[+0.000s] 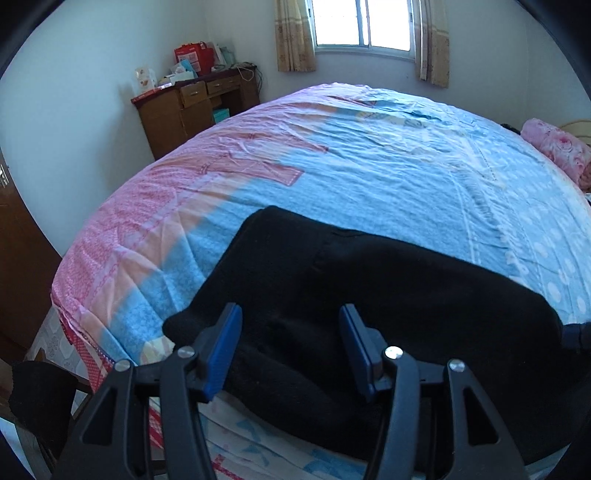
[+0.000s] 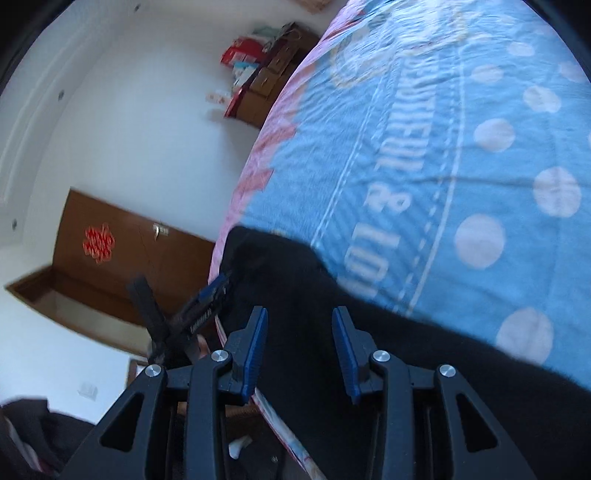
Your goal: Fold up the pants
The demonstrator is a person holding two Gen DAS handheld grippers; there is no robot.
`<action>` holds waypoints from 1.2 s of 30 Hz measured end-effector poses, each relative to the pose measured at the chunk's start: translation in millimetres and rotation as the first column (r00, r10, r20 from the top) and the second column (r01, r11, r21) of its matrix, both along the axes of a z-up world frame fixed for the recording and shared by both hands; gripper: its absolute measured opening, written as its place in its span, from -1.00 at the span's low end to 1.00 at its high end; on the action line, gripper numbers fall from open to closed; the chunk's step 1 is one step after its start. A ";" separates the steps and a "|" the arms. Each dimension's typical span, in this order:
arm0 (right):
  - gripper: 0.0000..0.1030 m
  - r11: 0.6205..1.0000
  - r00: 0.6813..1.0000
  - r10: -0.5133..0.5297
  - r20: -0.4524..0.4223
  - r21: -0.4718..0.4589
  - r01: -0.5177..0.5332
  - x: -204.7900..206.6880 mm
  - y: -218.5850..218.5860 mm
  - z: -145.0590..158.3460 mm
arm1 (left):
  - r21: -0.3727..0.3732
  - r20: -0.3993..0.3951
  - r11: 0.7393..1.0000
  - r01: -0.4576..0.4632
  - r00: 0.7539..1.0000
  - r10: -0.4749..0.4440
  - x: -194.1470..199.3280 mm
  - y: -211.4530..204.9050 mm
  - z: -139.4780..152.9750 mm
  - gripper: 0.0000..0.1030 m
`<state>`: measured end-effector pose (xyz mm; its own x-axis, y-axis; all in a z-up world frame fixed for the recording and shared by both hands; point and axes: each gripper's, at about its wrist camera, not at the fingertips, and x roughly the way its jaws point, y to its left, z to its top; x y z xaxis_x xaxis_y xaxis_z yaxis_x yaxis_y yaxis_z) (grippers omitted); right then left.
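While pants point(image 1: 369, 295) lie flat, left hand-held gripper point(image 1: 291, 328) hovers above.

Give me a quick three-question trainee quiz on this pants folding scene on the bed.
1. True or false: the black pants lie on a blue and pink bedsheet.
2. The left gripper has its jaws: A) clamped on cloth, B) apart above the pants, C) out of view?
3. What stands against the wall left of the window?

Key:
1. True.
2. B; the right gripper looks the same.
3. A wooden desk with boxes on top.
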<state>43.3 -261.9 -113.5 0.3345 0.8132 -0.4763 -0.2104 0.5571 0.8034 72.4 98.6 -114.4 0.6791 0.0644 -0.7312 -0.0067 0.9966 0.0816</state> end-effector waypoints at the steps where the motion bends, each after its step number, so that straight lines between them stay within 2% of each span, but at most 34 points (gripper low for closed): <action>1: -0.25 1.000 1.000 0.016 0.006 -0.022 -0.016 -6.5 7.1 -0.5 | 0.013 0.004 1.000 -0.001 1.000 0.001 -0.9 -1.0 -1.3 0.12; 5: -0.25 0.995 0.997 0.067 -0.030 -0.070 -0.069 -24.0 33.6 -17.1 | 0.057 0.020 0.998 0.007 1.000 -0.008 -3.9 -5.6 -5.3 0.13; 7: -0.25 0.989 0.993 0.102 -0.065 -0.104 -0.109 -31.5 47.3 -23.5 | 0.052 0.025 0.999 0.003 1.000 -0.004 -3.9 -5.0 -5.8 0.14; 9: -0.25 0.989 0.996 0.088 -0.024 -0.120 -0.090 -28.0 50.6 -14.0 | 0.039 0.023 0.999 -0.002 1.000 0.001 -3.6 -3.4 -4.8 0.14; 11: -0.23 0.993 0.997 0.043 0.057 -0.108 -0.037 -21.0 37.0 9.7 | 0.031 0.027 1.000 -0.002 1.000 0.001 -5.0 -2.2 -4.9 0.14; 12: -0.15 0.994 0.995 0.014 0.095 -0.111 -0.003 -15.9 28.1 19.6 | 0.033 0.032 0.999 0.001 0.999 -0.002 -6.3 -2.3 -5.4 0.14; 14: 0.38 0.987 0.987 -0.036 0.157 -0.148 0.060 -3.3 16.8 34.2 | 0.044 0.037 0.999 0.007 0.999 -0.008 -8.9 -3.2 -6.6 0.15; 16: 0.39 0.982 0.979 -0.038 0.198 -0.176 0.074 10.8 15.3 37.8 | 0.035 0.034 0.999 0.015 0.999 -0.016 -9.5 -1.0 -6.0 0.15; 19: 0.39 0.980 0.989 0.018 0.146 -0.201 0.011 30.8 32.3 25.0 | 0.008 0.030 1.000 0.024 0.999 -0.024 -9.9 4.0 -5.2 0.17; 22: 0.39 0.973 0.991 0.080 0.105 -0.224 -0.054 32.8 43.4 14.3 | 0.009 0.028 1.000 0.024 0.999 -0.024 -8.8 3.5 -5.1 0.18; 29: 0.39 0.956 0.981 0.150 0.120 -0.272 -0.113 -9.9 66.6 20.0 | 0.004 0.024 1.000 0.020 0.999 -0.020 -7.5 2.4 -4.9 0.20; 36: 0.39 0.913 0.974 0.144 0.174 -0.403 -0.063 -50.9 82.5 29.9 | -0.002 0.023 1.000 0.027 0.999 -0.027 -7.0 2.1 -4.6 0.21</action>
